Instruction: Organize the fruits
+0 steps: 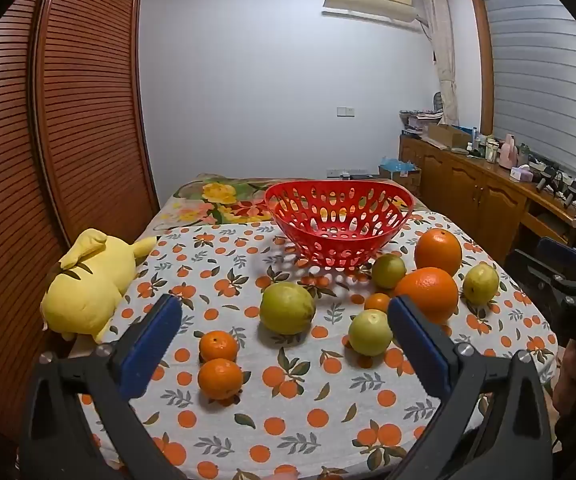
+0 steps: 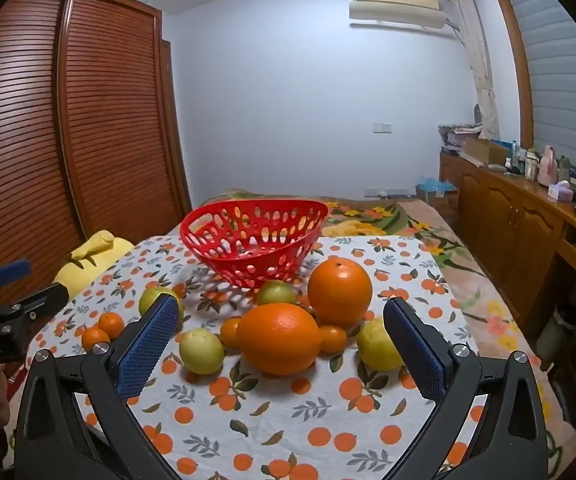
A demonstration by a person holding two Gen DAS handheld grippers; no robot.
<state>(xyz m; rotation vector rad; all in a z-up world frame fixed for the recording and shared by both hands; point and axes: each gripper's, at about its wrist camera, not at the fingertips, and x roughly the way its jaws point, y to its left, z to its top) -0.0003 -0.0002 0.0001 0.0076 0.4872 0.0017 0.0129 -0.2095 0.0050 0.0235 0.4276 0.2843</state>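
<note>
Both claws spread wide, holding nothing: left gripper [image 1: 284, 320], right gripper [image 2: 281, 322]. Red basket [image 1: 340, 236] sat empty behind the loose fruit on the tablecloth [image 1: 308, 412].

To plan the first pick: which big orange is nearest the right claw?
The front orange, lying between the open right claw's fingers in its view. The other big orange sits behind it, closer to the basket.
</note>
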